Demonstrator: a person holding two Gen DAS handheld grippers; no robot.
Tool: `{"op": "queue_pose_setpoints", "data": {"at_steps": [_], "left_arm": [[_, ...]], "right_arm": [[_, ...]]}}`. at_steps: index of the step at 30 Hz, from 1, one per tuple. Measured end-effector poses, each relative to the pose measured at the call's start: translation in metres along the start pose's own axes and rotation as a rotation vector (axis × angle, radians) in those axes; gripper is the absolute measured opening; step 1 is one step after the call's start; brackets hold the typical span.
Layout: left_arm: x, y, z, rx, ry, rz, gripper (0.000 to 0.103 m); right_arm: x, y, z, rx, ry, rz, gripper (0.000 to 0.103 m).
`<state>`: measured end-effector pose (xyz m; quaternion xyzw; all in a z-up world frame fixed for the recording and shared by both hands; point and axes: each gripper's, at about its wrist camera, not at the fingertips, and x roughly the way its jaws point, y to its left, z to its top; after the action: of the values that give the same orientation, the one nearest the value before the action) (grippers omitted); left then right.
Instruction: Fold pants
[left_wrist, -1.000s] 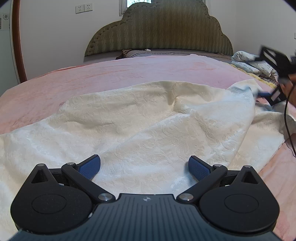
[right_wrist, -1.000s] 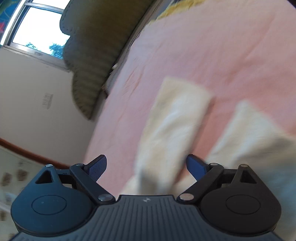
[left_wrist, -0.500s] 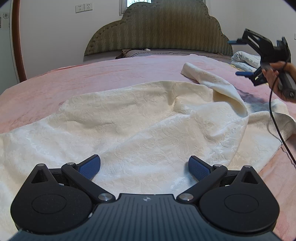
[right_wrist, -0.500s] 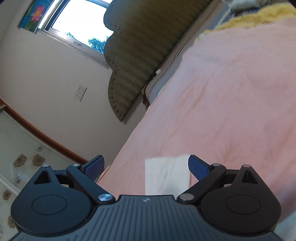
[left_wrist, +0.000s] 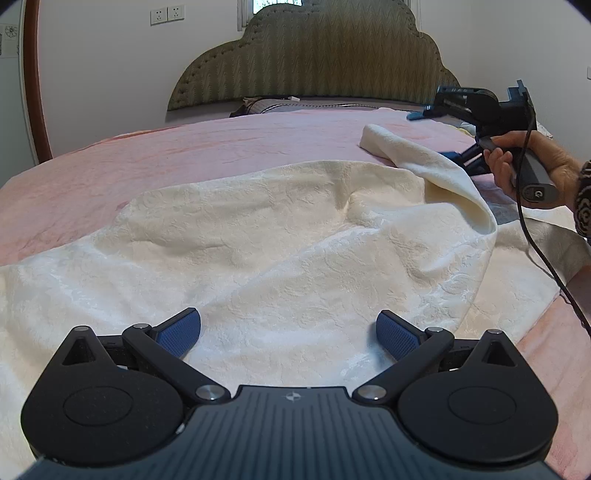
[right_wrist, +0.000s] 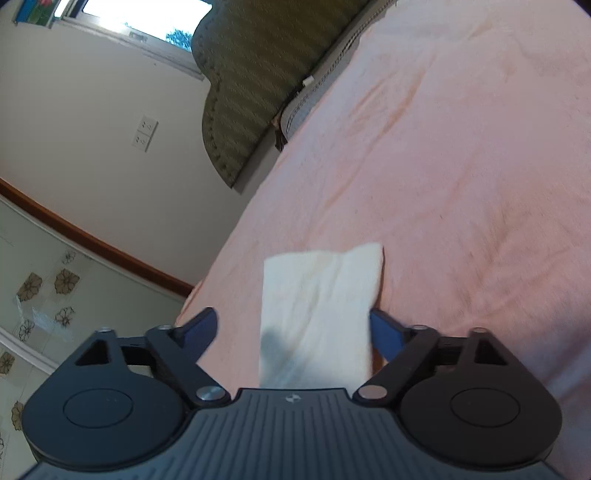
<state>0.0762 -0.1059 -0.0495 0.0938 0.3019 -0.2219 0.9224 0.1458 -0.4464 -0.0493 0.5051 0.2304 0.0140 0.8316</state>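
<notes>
Cream textured pants (left_wrist: 280, 236) lie spread and rumpled on the pink bed. My left gripper (left_wrist: 289, 330) is open and empty, low over the near part of the cloth. One pant leg (left_wrist: 417, 158) is thrown over toward the headboard; its end (right_wrist: 325, 291) lies flat on the sheet between the open fingers of my right gripper (right_wrist: 291, 326). The right gripper (left_wrist: 443, 133) shows at the right of the left wrist view, held in a hand, open, beside that leg.
The pink bedsheet (left_wrist: 184, 147) covers the bed. A green padded headboard (left_wrist: 314, 55) and a pillow (left_wrist: 266, 105) stand at the far end. A black cable (left_wrist: 535, 243) hangs from the right gripper over the cloth. Wall and window (right_wrist: 140, 14) lie left.
The right gripper has flipped a pant leg over toward the headboard and let it go. It now hovers open over the leg's end. The left gripper has not moved.
</notes>
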Motion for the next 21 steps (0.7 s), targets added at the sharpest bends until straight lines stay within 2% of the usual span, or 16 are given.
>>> {"op": "queue_pose_setpoints", "data": {"at_steps": [1,3,6,9,12,14,16,18,21], "left_arm": [[0.0,0.0,0.0,0.0,0.0,0.0,0.103],[0.0,0.0,0.0,0.0,0.0,0.0,0.103],[0.0,0.0,0.0,-0.001,0.0,0.0,0.103],[0.0,0.0,0.0,-0.001,0.0,0.0,0.103],[0.0,0.0,0.0,-0.001,0.0,0.0,0.103],[0.001,0.0,0.0,-0.001,0.0,-0.001,0.103],[0.002,0.0,0.0,-0.001,0.0,-0.002,0.103],[0.003,-0.001,0.001,-0.001,0.001,-0.003,0.103],[0.003,-0.001,0.001,-0.002,0.0,-0.003,0.103]], "right_arm": [[0.002,-0.002,0.002,0.007,-0.011,-0.001,0.045],[0.007,-0.008,0.006,0.026,-0.006,0.014,0.034],[0.014,-0.01,0.007,0.015,0.005,0.027,0.034],[0.025,-0.013,0.009,0.047,0.025,0.076,0.035],[0.037,-0.017,0.012,0.062,0.052,0.079,0.035],[0.04,-0.01,0.012,0.008,0.06,0.027,0.03],[0.038,0.003,0.008,-0.084,0.053,-0.03,0.007],[0.027,0.015,0.004,-0.145,0.017,-0.058,0.006],[-0.008,0.029,0.0,-0.204,-0.082,-0.079,0.005]]}}
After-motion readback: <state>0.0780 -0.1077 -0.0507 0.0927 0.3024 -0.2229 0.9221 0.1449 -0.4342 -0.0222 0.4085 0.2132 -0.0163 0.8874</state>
